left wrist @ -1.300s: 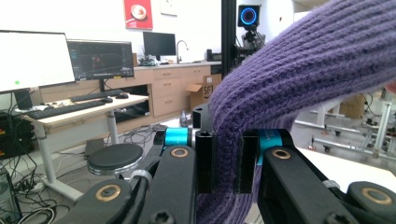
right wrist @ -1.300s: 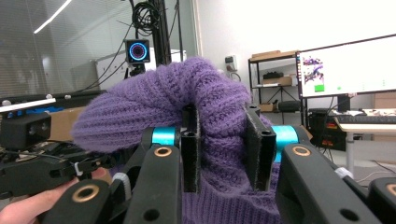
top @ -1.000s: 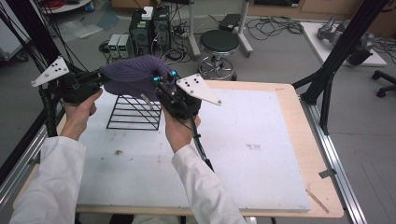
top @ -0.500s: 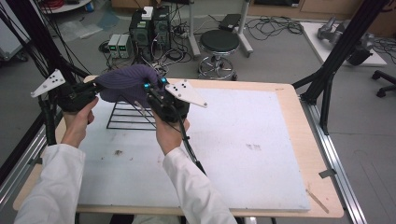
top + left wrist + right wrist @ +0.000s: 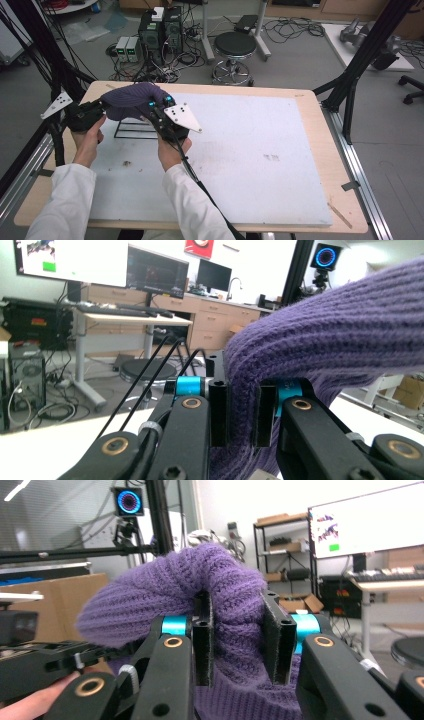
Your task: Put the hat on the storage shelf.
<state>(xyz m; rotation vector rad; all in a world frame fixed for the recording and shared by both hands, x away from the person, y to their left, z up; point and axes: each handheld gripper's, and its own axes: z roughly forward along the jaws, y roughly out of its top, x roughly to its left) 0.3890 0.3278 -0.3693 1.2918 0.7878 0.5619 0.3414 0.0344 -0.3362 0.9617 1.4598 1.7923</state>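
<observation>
Two grippers are clamped on a purple knitted hat [image 5: 131, 97], held above a black wire rack [image 5: 131, 131] on the worktop [image 5: 280, 150]: left gripper [image 5: 102, 107] level, right gripper [image 5: 155, 111] opposite. No writing is legible.

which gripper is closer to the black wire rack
Right. The right gripper hangs over the wire rack's right end, clamped on the purple knit hat. The left gripper holds the hat's other side, just off the rack's left edge.

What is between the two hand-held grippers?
A purple knit hat, stretched from the left hand-held gripper to the right hand-held gripper, both shut on it, above a black wire rack. The high view shows this.
</observation>
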